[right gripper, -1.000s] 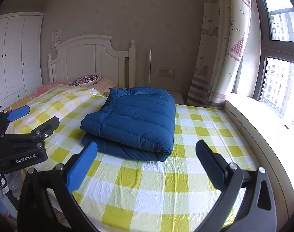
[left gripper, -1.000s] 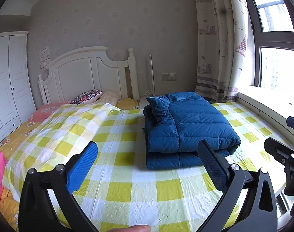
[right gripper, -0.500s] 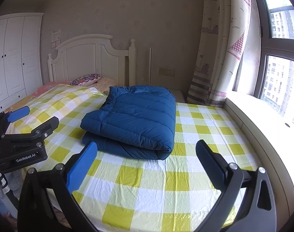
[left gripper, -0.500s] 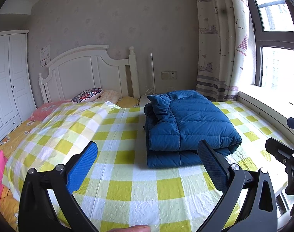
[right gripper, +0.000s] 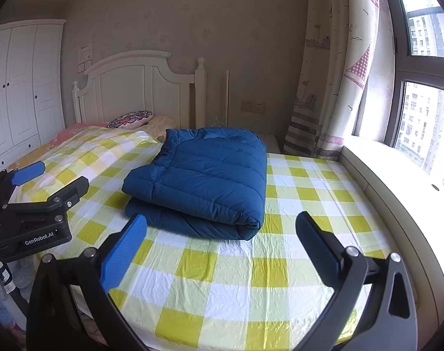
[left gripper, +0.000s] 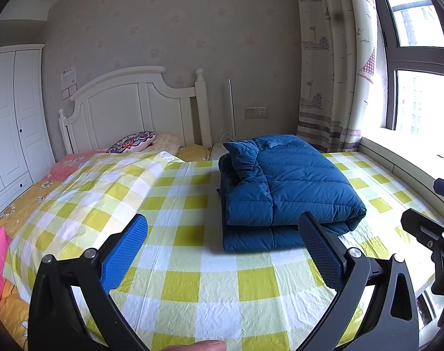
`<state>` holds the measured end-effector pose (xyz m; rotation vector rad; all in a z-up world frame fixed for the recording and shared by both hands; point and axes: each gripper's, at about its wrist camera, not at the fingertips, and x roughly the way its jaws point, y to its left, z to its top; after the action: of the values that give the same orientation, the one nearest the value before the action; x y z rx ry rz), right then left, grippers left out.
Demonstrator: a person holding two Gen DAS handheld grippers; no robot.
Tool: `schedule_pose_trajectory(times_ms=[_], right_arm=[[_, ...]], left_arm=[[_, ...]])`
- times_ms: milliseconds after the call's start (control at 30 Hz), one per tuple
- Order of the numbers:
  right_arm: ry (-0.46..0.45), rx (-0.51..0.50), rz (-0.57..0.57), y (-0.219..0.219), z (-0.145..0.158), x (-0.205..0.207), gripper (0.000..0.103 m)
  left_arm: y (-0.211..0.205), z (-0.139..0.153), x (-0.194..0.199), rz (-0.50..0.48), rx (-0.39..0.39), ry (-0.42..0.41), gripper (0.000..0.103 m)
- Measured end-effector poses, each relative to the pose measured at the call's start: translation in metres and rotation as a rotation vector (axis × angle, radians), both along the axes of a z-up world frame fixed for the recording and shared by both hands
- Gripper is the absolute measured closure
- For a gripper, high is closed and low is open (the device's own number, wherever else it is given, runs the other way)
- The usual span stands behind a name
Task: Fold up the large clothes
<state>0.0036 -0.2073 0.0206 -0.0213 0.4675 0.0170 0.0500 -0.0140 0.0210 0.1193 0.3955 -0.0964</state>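
Note:
A blue padded jacket [left gripper: 283,187] lies folded into a thick rectangular bundle on the yellow-and-white checked bed cover [left gripper: 192,263]. In the right wrist view the same jacket [right gripper: 204,175] rests mid-bed, its rounded fold toward me. My left gripper [left gripper: 222,251] hovers open over the near part of the bed, short of the bundle, nothing between its fingers. My right gripper [right gripper: 219,251] is open too, also short of the jacket and empty. Each gripper shows at the edge of the other's view: the right gripper [left gripper: 429,234], the left gripper [right gripper: 37,193].
A white headboard [left gripper: 128,111] and pillows [left gripper: 134,144] stand at the far end. A white wardrobe [left gripper: 11,122] is on the left, a curtain [left gripper: 333,73] and window sill [right gripper: 403,181] on the right. A fingertip [left gripper: 204,345] shows at the bottom edge.
Both views have shifted only slightly; the jacket sits a touch higher in the frames. Both grippers stay open and empty, and the jacket has not moved on the bed.

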Motion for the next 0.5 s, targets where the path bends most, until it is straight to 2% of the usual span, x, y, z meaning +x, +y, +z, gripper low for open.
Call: schedule_pose_trajectory(times_ms=[500], right_arm=[[-0.001, 0.000, 0.005, 0.0008, -0.0006, -0.0004, 0.002]], left_arm=[[0.0007, -0.0038, -0.0023, 0.009, -0.002, 0.003, 0.004]])
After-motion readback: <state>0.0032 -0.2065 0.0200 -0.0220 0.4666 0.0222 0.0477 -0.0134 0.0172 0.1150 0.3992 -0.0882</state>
